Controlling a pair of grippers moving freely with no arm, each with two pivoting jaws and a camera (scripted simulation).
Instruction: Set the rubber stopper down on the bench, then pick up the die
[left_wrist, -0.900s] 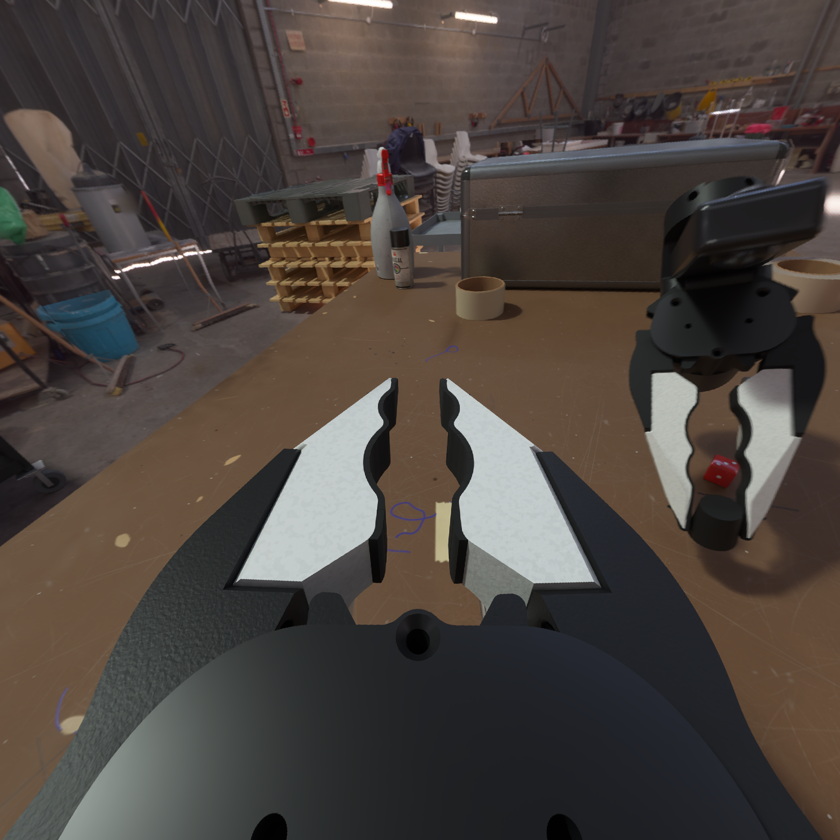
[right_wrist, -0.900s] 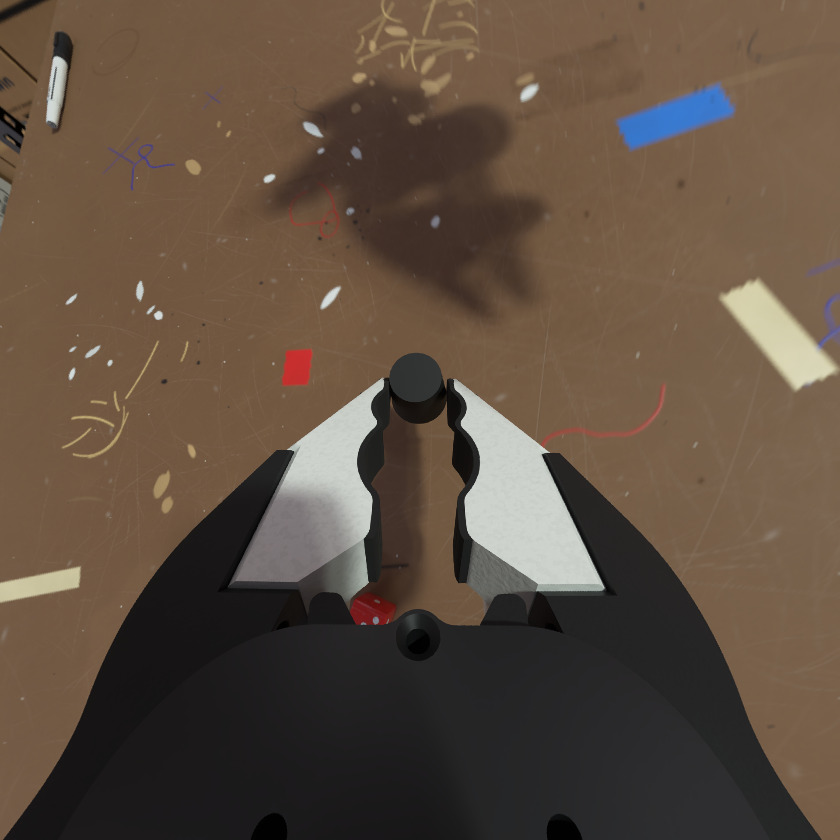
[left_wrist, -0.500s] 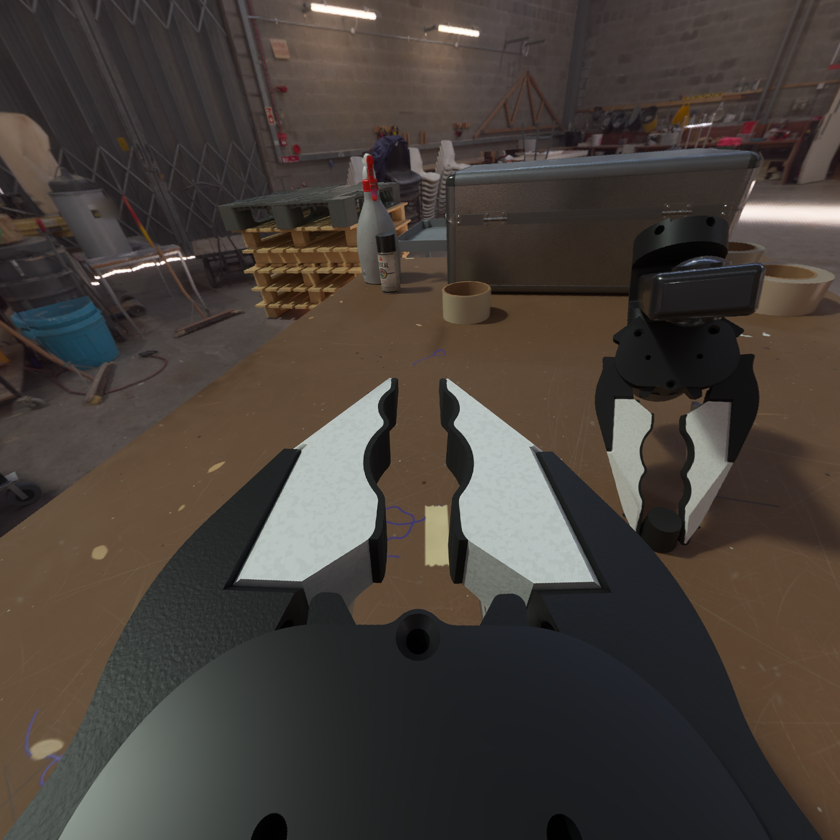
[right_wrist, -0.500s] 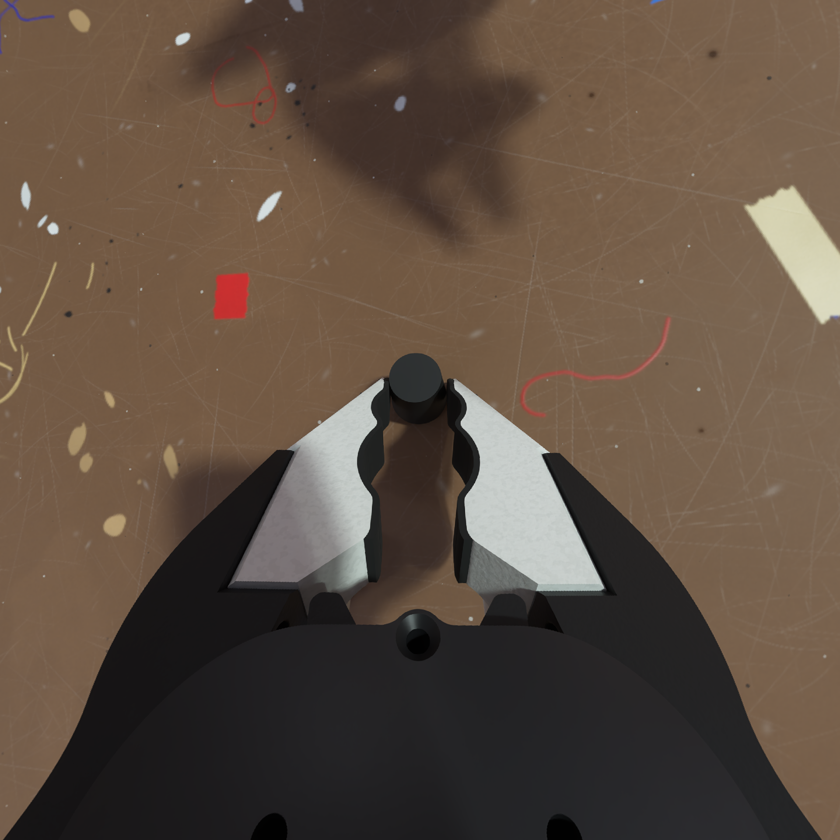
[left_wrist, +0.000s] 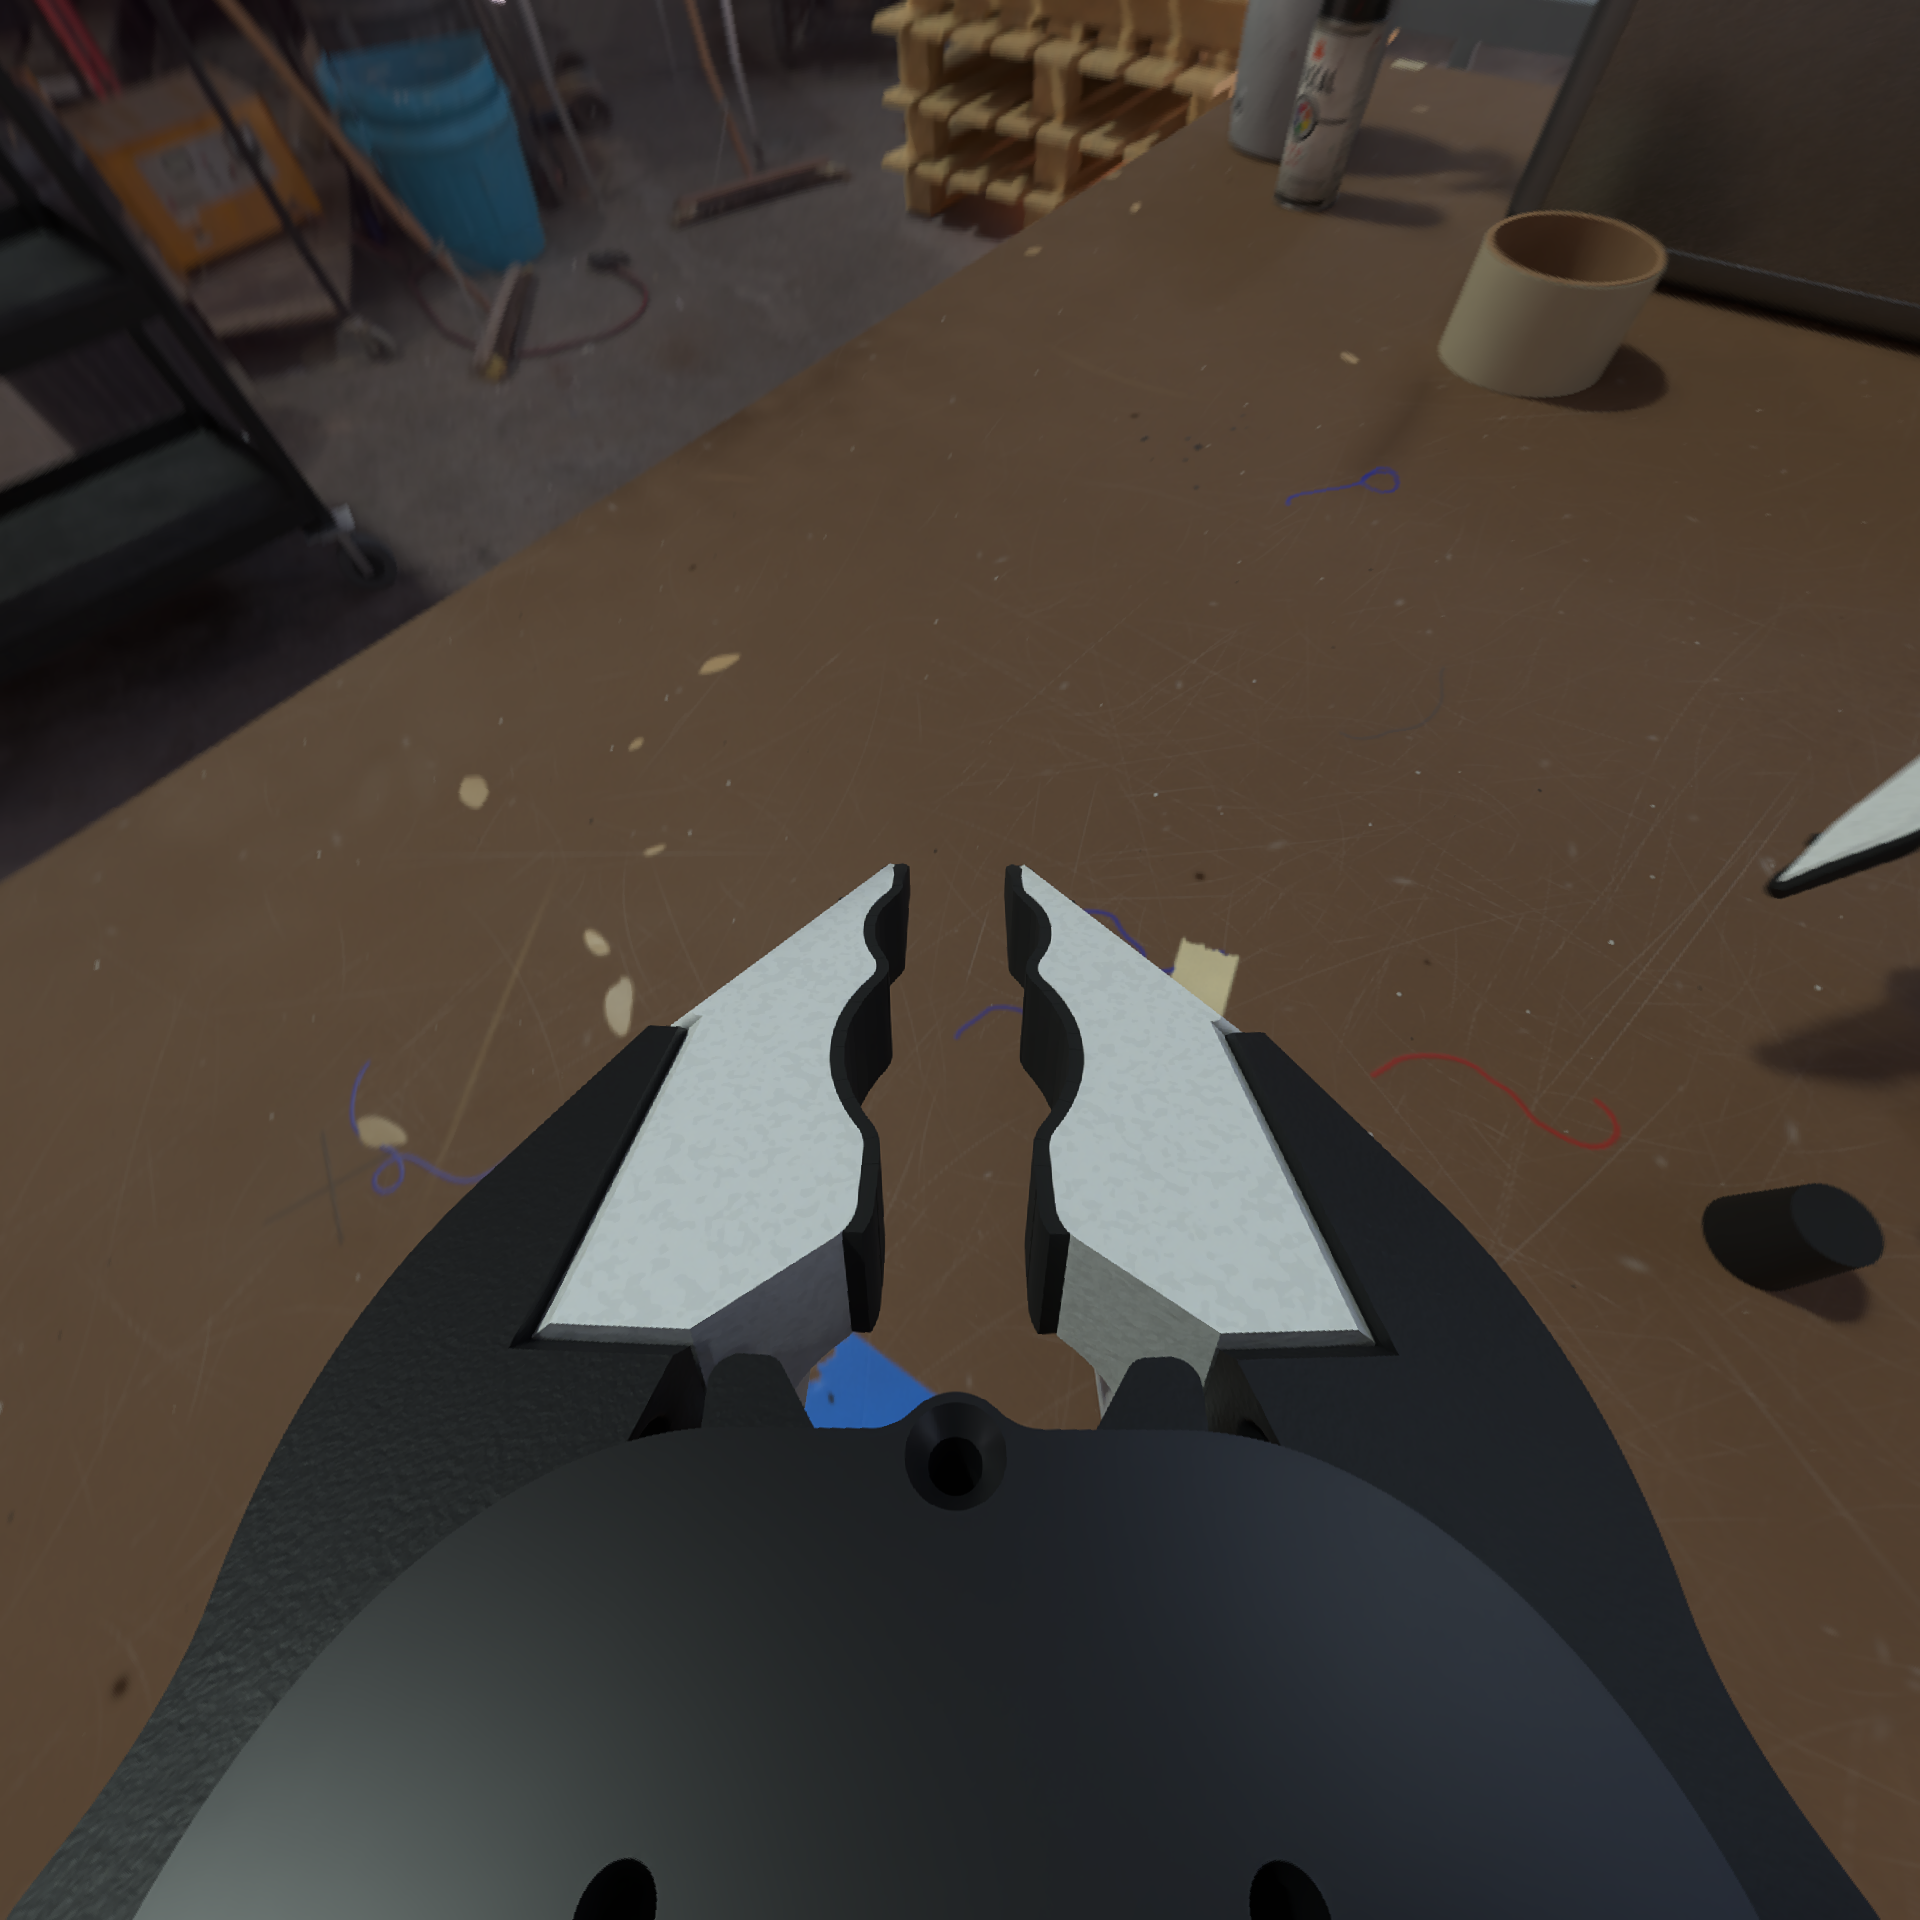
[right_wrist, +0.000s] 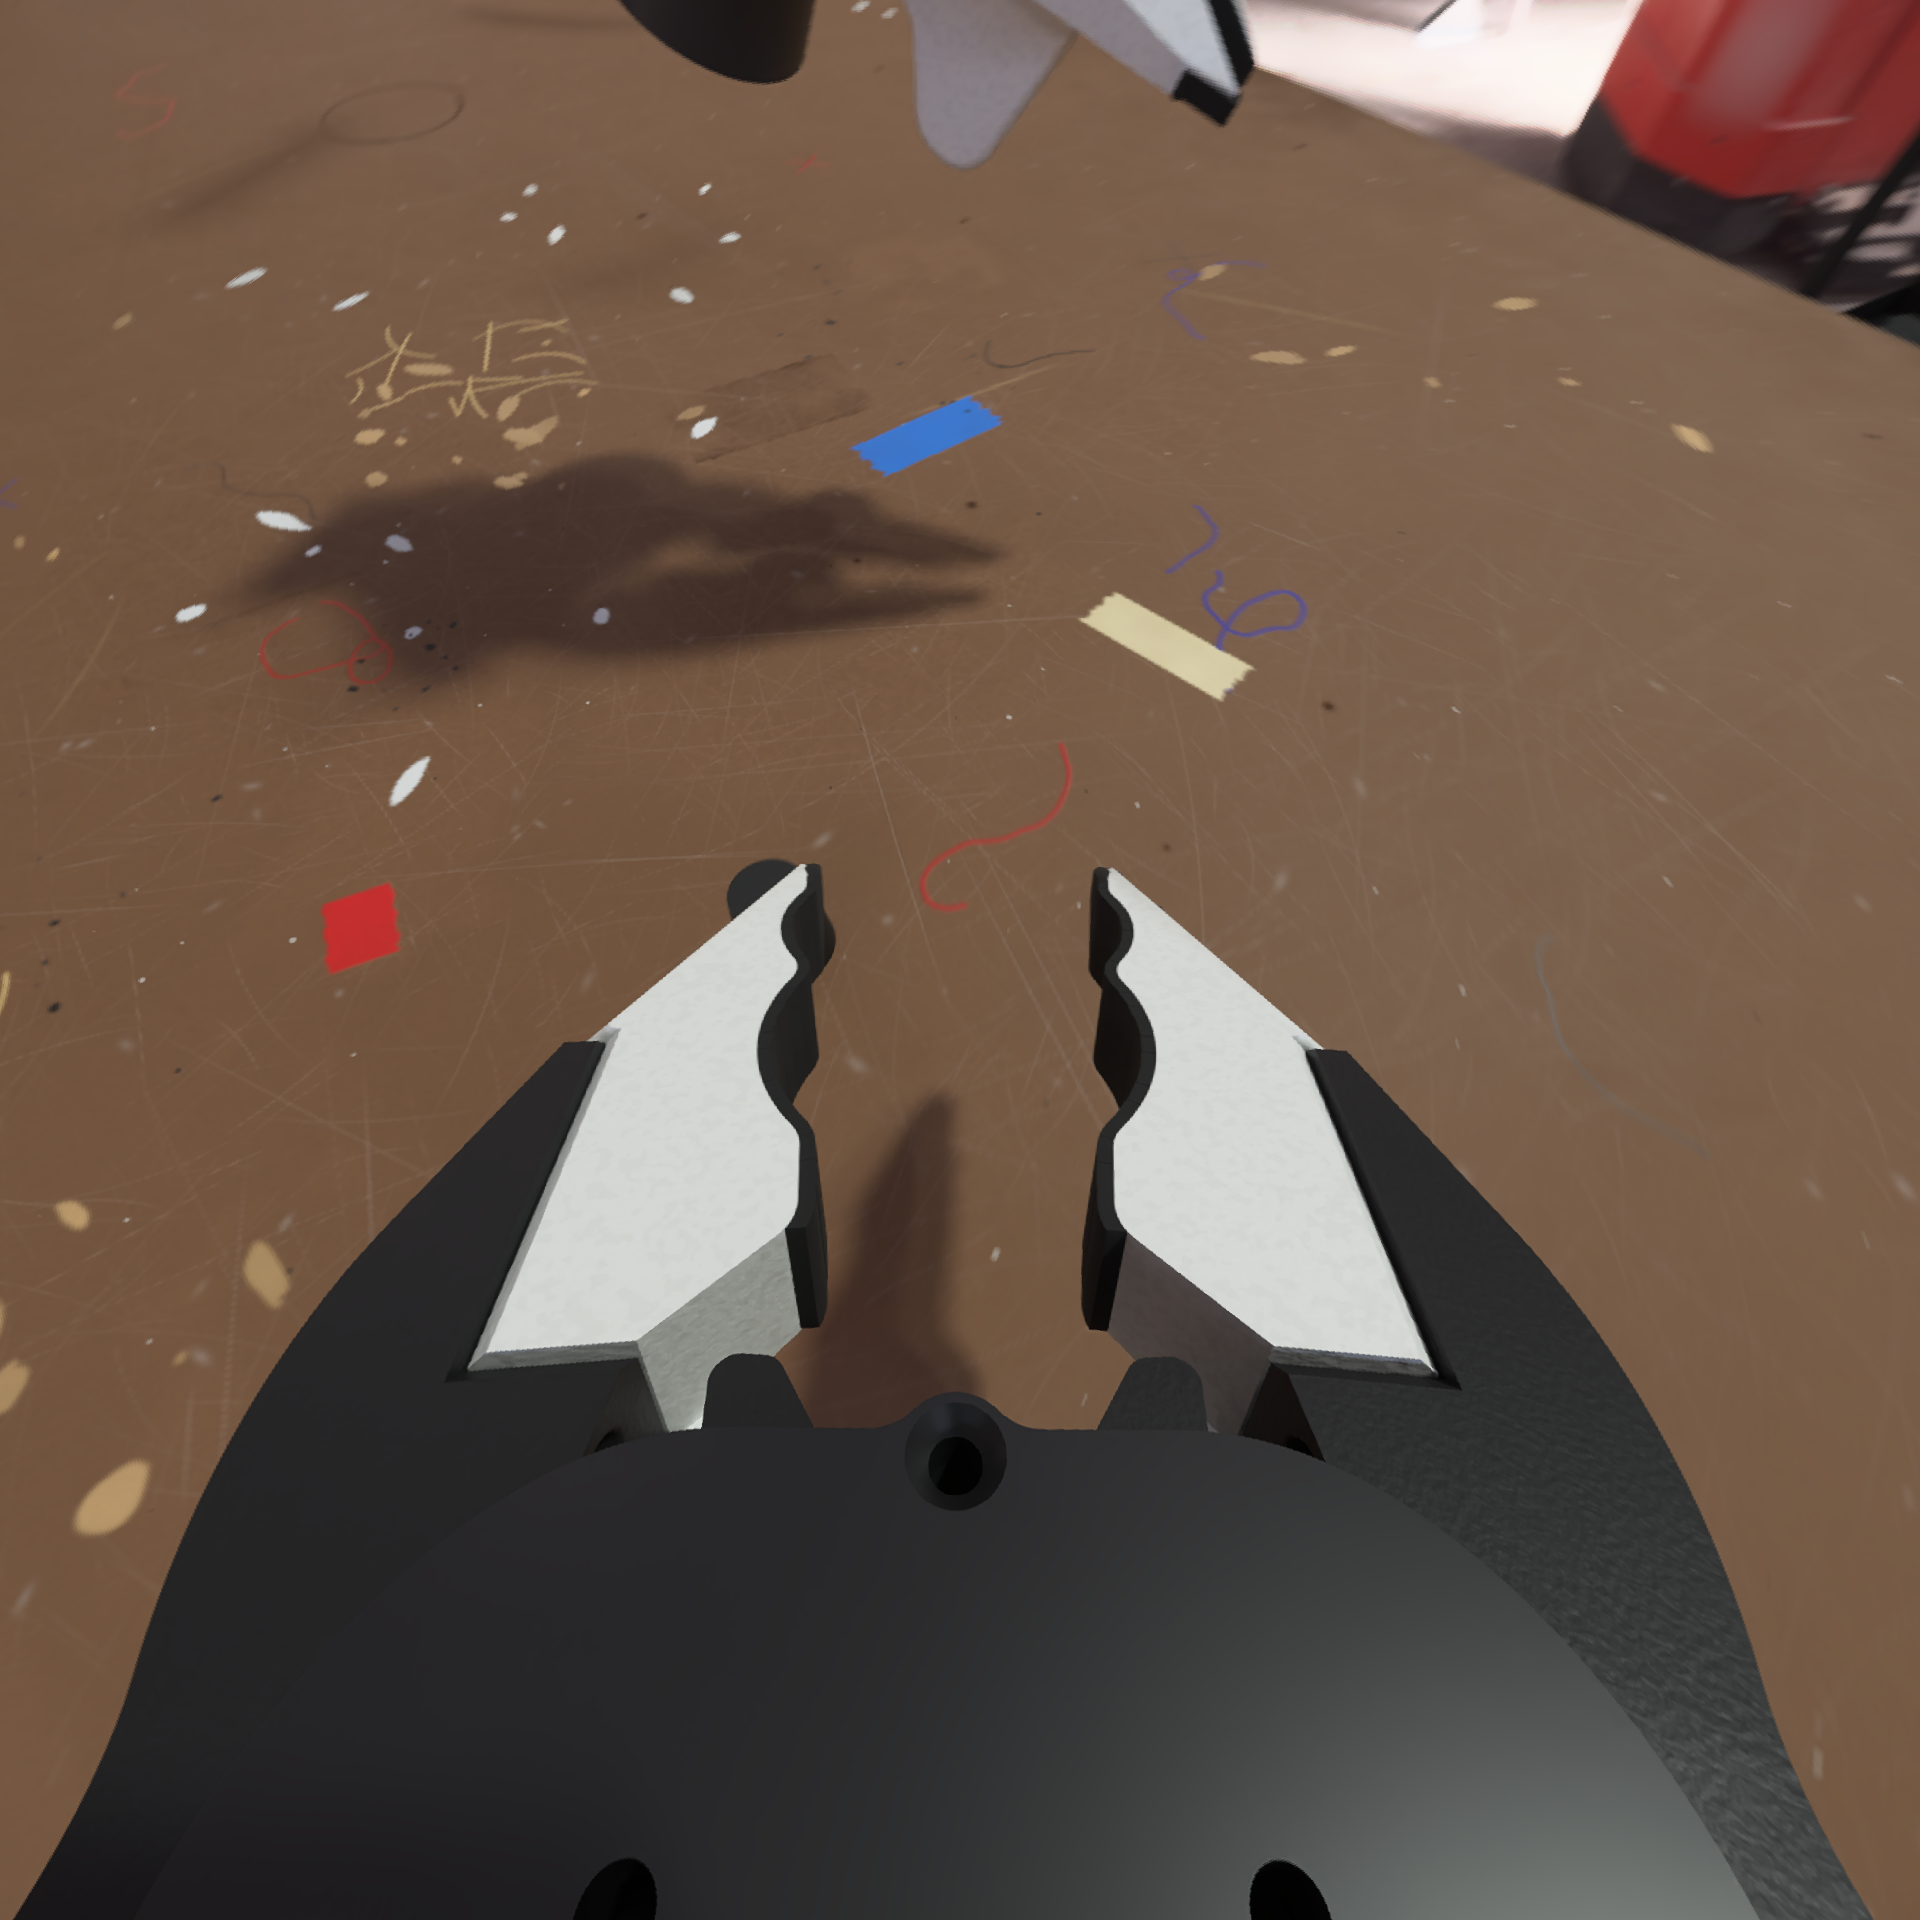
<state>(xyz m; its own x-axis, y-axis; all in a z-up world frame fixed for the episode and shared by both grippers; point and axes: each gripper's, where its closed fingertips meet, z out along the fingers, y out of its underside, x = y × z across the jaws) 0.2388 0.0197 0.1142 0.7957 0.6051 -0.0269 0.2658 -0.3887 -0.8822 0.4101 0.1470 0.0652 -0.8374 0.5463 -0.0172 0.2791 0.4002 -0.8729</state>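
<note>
The black rubber stopper (left_wrist: 1789, 1234) lies on its side on the brown bench (left_wrist: 1143, 644), off to the right of the left gripper (left_wrist: 956, 878) and well clear of its jaws. From the right wrist view only a small dark round edge of the stopper (right_wrist: 750, 889) peeks out past the tip of that gripper's left finger, outside the gap, so nothing sits between the 2 fingers. The right gripper (right_wrist: 951, 883) has its jaws spread wide over bare bench. The left gripper's jaws stand a narrow way apart, holding nothing. The die is not visible in either view.

Out at the right edge of the left wrist view, a white fingertip of the right gripper pokes in above the bench. At the top of the right wrist view, the white fingers and dark body of the left gripper hang over the far bench.

The bench is scuffed and flecked with pale paint spots. A red scribble (right_wrist: 997, 831) curls just ahead of the right gripper, with a strip of cream tape (right_wrist: 1166, 644), a strip of blue tape (right_wrist: 927, 434) and a red square (right_wrist: 361, 927) around it. Farther off stand a cardboard tube (left_wrist: 1553, 303), a spray can (left_wrist: 1325, 104) and a metal case (left_wrist: 1745, 135). Beyond the bench edge are wooden pallets (left_wrist: 1029, 104) and a blue bin (left_wrist: 436, 135) on the grey floor.
</note>
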